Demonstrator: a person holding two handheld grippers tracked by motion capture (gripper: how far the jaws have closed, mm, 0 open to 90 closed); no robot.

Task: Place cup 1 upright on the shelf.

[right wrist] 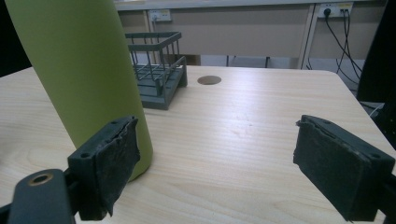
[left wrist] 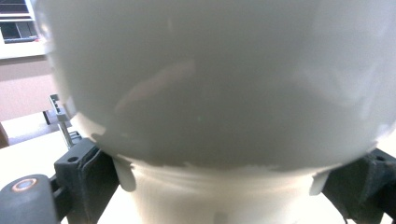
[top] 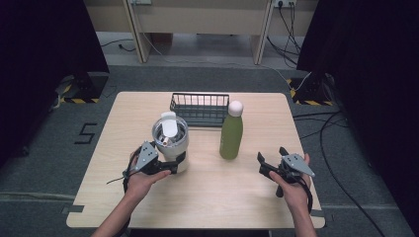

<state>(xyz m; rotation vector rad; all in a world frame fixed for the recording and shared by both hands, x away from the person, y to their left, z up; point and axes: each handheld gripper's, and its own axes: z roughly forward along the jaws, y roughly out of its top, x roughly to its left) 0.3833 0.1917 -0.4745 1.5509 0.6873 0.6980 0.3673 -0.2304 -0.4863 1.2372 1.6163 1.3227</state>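
A white tumbler [top: 170, 139] with a steel rim and a lid stands left of the table's middle. My left gripper [top: 176, 163] is shut on its narrow base, coming in from the near left. In the left gripper view the tumbler [left wrist: 219, 93] looms very close, and the left gripper [left wrist: 226, 186] has one jaw on each side of the base. A green bottle [top: 231, 137] with a white cap stands upright to the right. My right gripper [top: 271, 154] hovers open to the right of it. In the right gripper view the bottle [right wrist: 88, 70] stands just beyond the left jaw, and nothing lies between the jaws of the right gripper [right wrist: 215, 158].
A dark wire basket [top: 200, 108] sits at the back of the wooden table [top: 212, 197], behind tumbler and bottle; the right gripper view shows the basket [right wrist: 156, 70] with a round hole [right wrist: 208, 80] in the tabletop beside it. Cables lie on the floor to the right.
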